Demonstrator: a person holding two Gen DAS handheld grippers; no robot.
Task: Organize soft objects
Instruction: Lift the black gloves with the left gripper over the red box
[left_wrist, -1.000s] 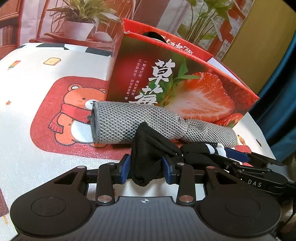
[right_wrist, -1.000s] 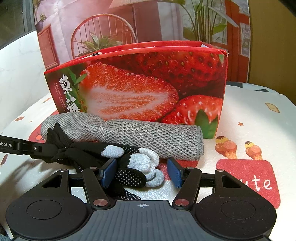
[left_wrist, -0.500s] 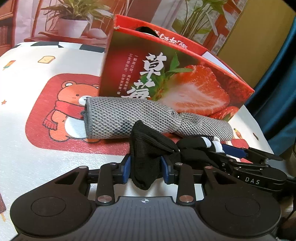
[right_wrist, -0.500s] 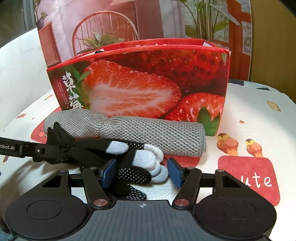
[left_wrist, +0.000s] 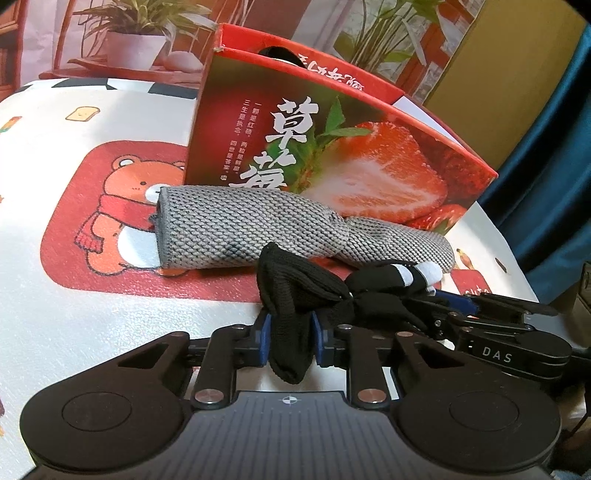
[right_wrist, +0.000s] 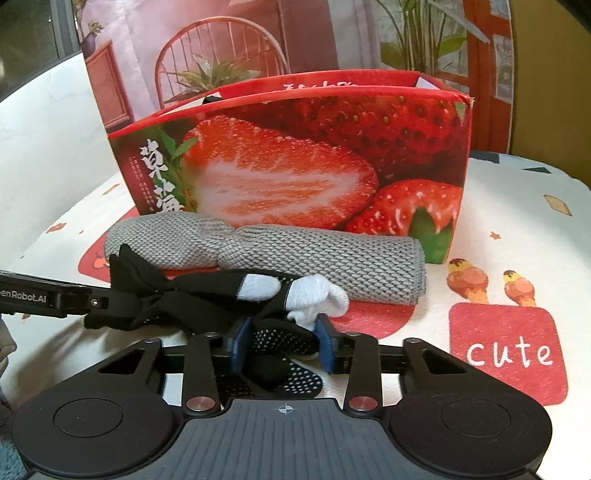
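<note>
Black glove (left_wrist: 295, 295) stretched between both claws, just in front of the rolled grey cloth (left_wrist: 258, 232)! Left claw (left_wrist: 290, 332) is pinched tight on the cuff end, blue pads pressing the knit from both sides, a fold of fabric drooping below them. Right claw (right_wrist: 282, 343) clamps the dotted palm section, the white fingertips (right_wrist: 314, 291) bunched above its pads. From the right wrist view the glove (right_wrist: 207, 295) is twisted in the middle and sits just above the patterned worktop (right_wrist: 517, 221). Grey cloth (right_wrist: 295, 254) lies along the foot of the strawberry box (right_wrist: 295, 166), touching it. Box (left_wrist: 332, 147) stands upright, flaps open at the top.
</note>
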